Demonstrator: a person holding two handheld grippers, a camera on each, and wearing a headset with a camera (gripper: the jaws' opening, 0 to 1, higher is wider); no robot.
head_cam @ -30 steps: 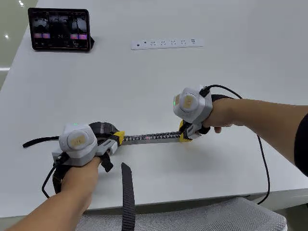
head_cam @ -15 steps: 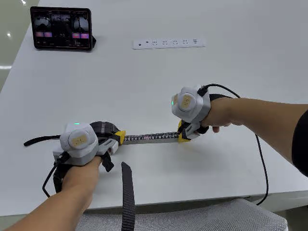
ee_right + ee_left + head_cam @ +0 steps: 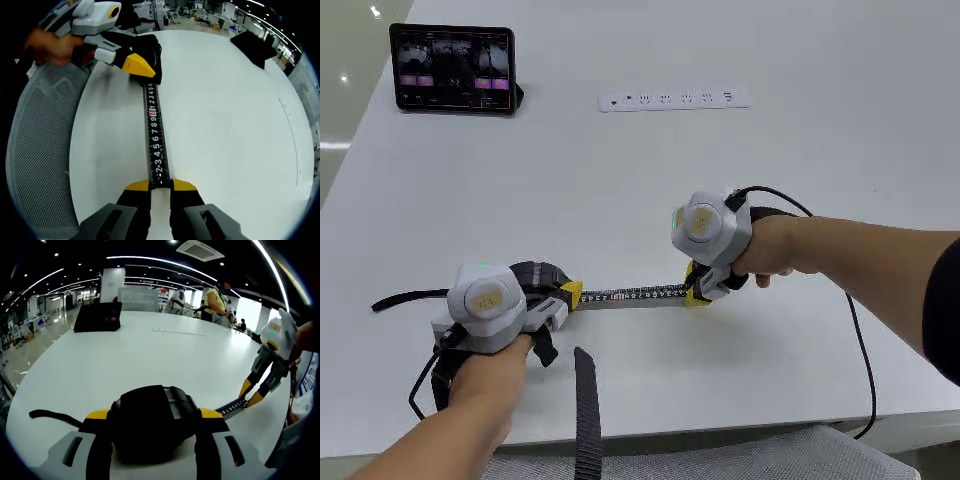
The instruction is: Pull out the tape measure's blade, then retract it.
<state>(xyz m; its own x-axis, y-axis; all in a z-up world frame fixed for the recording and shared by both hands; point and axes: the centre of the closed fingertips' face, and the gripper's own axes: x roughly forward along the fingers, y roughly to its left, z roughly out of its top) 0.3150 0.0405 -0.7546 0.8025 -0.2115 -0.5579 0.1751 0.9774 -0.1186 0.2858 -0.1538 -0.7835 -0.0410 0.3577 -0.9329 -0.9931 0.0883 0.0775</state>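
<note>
"Where was the tape measure (image 3: 535,278)?"

"It sat on the tabletop (image 3: 620,180), near the front edge. The left claw (image 3: 155,415) squeezed it tight from both sides. The blade (image 3: 154,125) lay pulled out flat, and the right claw (image 3: 160,186) pinched its far end."

"What could have gone wrong?"

"If the right claw let go too fast, I think the blade would have snapped back hard and whipped about. And with a loose left claw, the tape measure might have slid away."
</note>
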